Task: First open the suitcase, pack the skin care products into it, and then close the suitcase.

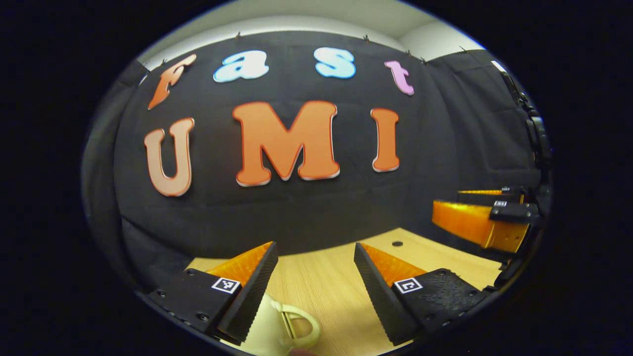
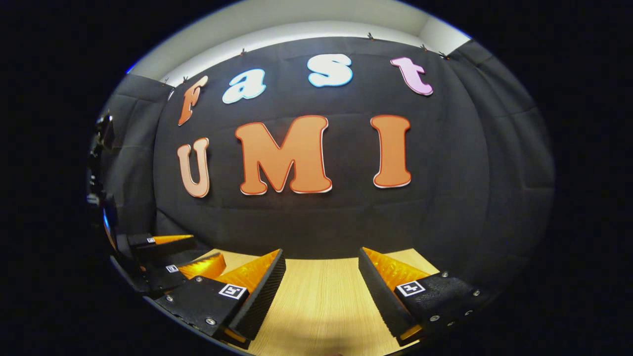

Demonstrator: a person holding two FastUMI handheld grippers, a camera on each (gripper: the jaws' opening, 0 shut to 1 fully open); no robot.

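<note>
Fingers of the left gripper [image 1: 315,277] and right gripper [image 2: 321,282] spread wide, empty, above the wooden table [image 2: 321,306].

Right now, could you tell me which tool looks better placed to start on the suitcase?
Left, probably. The left tool is open, with a cream handle-like piece, possibly the suitcase's, just below its fingers. The right tool, also open, faces bare wooden table.
</note>
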